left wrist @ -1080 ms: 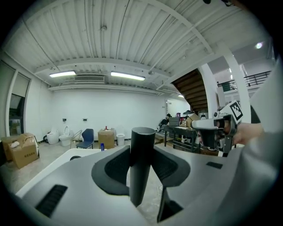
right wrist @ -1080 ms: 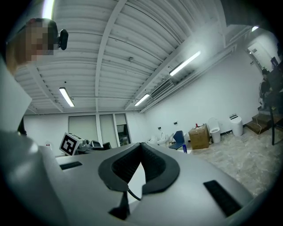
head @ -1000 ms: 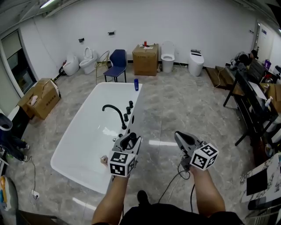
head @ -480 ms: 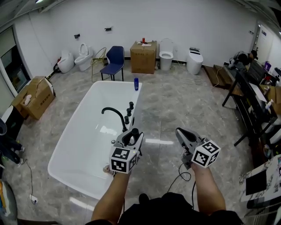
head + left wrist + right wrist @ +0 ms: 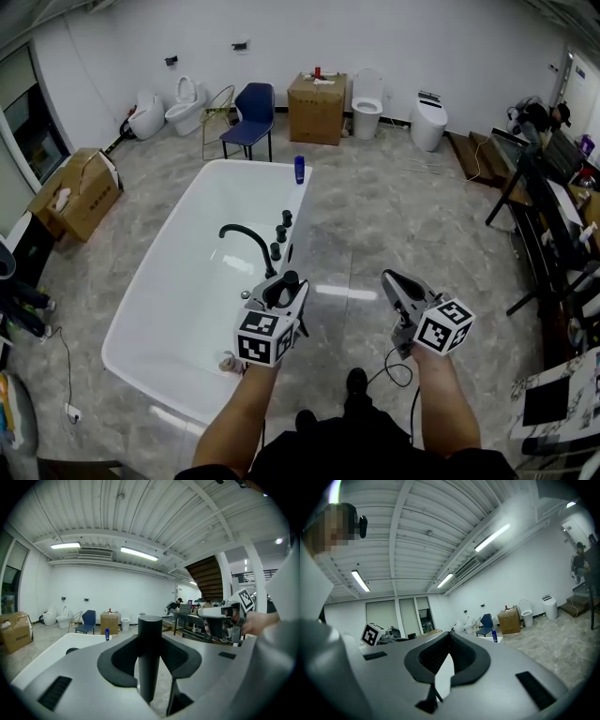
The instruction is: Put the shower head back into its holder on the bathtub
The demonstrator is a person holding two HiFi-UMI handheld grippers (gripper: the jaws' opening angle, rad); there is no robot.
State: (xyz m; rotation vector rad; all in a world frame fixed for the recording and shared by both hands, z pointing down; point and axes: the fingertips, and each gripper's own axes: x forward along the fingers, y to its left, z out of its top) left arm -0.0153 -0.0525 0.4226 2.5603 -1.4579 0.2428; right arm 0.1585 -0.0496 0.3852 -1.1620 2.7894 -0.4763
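With your left claw (image 5: 278, 291) clamped on the black shower head (image 5: 150, 658) and your right claw (image 5: 398, 286) shut empty, bring it upright over the fittings (image 5: 276, 250) on the bathtub's (image 5: 248, 166) right edge.

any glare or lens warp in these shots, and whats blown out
Head view: fisheye bows the walls, and a light glares off the floor beside the bathtub. Left gripper view: dark round vignette at the corners. Right gripper view: ceiling tubes blown out and hazy, mosaic patch top left.
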